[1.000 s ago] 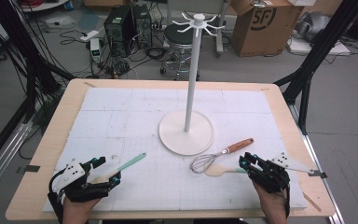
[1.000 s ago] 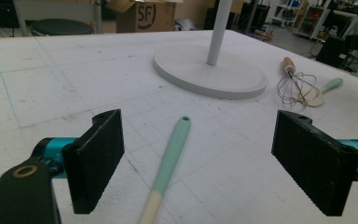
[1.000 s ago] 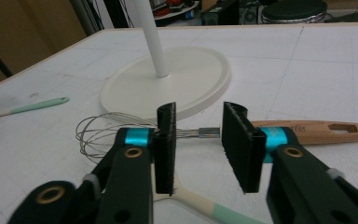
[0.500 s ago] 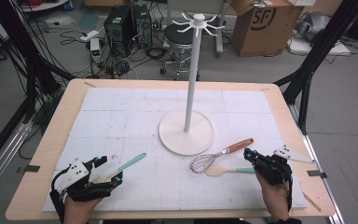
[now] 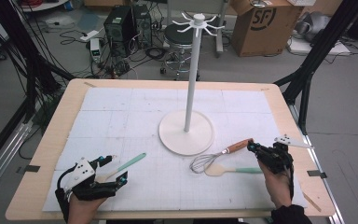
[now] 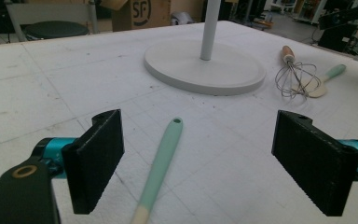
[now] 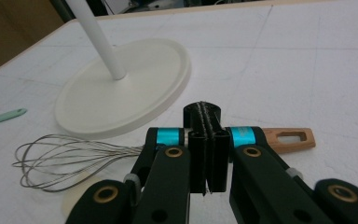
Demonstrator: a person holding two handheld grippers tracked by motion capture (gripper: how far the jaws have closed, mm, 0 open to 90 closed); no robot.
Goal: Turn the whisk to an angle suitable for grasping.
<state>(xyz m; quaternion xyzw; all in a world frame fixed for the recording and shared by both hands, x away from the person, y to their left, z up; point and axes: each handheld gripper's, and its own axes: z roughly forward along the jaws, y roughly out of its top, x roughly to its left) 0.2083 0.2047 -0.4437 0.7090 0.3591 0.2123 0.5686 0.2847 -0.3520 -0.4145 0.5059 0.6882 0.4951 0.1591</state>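
Note:
My right gripper [image 5: 252,147] [image 7: 205,113] is shut, pads pressed together with nothing between them. It hovers just over the wooden handle [image 7: 289,137] of a wire whisk [image 5: 205,162] [image 7: 59,159]. A pale spatula with a mint handle [image 5: 229,170] lies just in front of the whisk, beside my right hand. My left gripper [image 5: 113,169] [image 6: 198,140] stands open near the table's front left. Its two jaws straddle the mint handle of a second spatula [image 5: 130,162] [image 6: 161,163] without touching it.
A white hanging stand [image 5: 186,133] [image 6: 205,70] [image 7: 121,93] with a round base and a tall pole rises mid-table, just beyond the whisk. A white gridded mat [image 5: 121,116] covers the wooden table. Boxes, a stool and cables sit on the floor behind.
My right hand has moved away from the person, from beside the pale spatula up to the whisk's wooden handle. The left gripper has stayed where it was.

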